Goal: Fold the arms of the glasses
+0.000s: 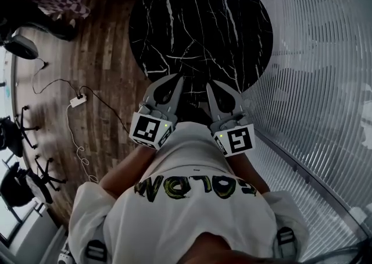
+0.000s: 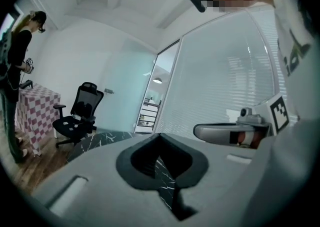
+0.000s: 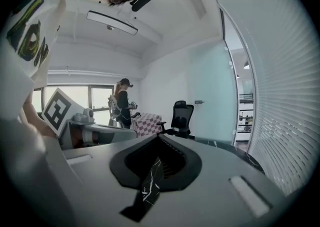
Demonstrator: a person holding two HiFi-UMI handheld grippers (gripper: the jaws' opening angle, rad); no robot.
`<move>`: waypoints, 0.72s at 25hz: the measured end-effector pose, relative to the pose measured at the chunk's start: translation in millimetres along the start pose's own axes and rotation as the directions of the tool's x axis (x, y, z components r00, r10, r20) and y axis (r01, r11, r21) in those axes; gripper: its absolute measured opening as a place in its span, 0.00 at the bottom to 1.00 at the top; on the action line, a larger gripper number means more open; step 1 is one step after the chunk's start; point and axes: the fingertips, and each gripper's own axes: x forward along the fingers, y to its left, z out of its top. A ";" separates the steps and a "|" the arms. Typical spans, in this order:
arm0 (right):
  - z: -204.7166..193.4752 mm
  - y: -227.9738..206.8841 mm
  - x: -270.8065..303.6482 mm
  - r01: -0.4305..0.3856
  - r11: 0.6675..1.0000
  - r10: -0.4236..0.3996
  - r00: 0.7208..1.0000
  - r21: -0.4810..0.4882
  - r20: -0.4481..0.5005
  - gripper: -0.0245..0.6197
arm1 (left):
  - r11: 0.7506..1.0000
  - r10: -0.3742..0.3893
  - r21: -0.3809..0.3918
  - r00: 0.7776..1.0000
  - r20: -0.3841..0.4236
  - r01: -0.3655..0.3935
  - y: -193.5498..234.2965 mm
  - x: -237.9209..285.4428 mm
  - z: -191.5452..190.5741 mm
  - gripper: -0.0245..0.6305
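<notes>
at near edge of marble table (image 1: 197, 18) | left gripper (image 1: 176, 79), right gripper (image 1: 210, 86) both pressed together, empty | step: approach, no glasses in view | next: find glasses, spread jaws

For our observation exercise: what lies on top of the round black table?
Nothing shows on the visible part of the table; its near edge is covered by the left gripper and right gripper.

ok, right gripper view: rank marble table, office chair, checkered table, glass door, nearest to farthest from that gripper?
1. Marble table, just ahead of the right gripper, lower right.
2. Office chair, centre, past the marble top's far edge; checkered table, left of it: too close to call.
3. Glass door, behind the chair.
</notes>
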 end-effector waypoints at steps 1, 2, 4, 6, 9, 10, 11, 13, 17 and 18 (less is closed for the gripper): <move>-4.2 -3.1 1.1 0.000 1.000 -0.001 1.000 -0.008 -0.011 0.04 | 1.000 0.012 0.005 1.000 -0.004 -0.012 2.7 2.5 -3.1 0.04; -8.4 -6.4 2.1 0.002 1.000 -0.002 1.000 -0.013 -0.021 0.04 | 1.000 0.021 0.010 1.000 -0.010 -0.021 5.5 5.3 -6.5 0.04; -17.5 -12.5 4.2 0.007 1.000 -0.008 0.999 -0.016 -0.045 0.04 | 0.999 0.033 0.012 0.999 -0.031 -0.033 11.5 10.9 -14.4 0.04; -27.2 -18.4 7.1 0.011 1.000 -0.012 0.998 -0.017 -0.069 0.04 | 0.999 0.041 0.010 0.997 -0.062 -0.041 17.8 16.4 -24.2 0.04; -41.2 -29.8 14.0 0.025 1.000 -0.026 0.996 -0.015 -0.090 0.04 | 0.999 0.039 0.017 0.995 -0.094 -0.038 26.7 28.2 -35.0 0.04; -46.5 -33.1 16.4 0.029 0.999 -0.030 0.995 -0.019 -0.097 0.04 | 0.999 0.039 0.024 0.994 -0.103 -0.037 29.3 31.7 -38.1 0.04; -52.5 -35.7 18.8 0.030 0.999 -0.032 0.994 -0.024 -0.105 0.04 | 0.999 0.041 0.031 0.993 -0.111 -0.038 32.2 34.3 -41.7 0.04; -65.9 -39.5 23.6 0.027 0.999 -0.031 0.992 -0.031 -0.126 0.04 | 0.998 0.046 0.037 0.991 -0.125 -0.042 38.9 39.0 -50.4 0.04; -89.7 -45.9 34.3 0.012 0.999 -0.016 0.988 -0.030 -0.156 0.04 | 1.000 0.029 0.014 0.990 -0.140 -0.027 51.6 51.5 -70.7 0.05; -96.2 -47.5 37.6 0.006 0.999 -0.012 0.986 -0.037 -0.164 0.04 | 1.000 0.021 0.009 0.988 -0.152 -0.020 54.5 54.9 -77.5 0.08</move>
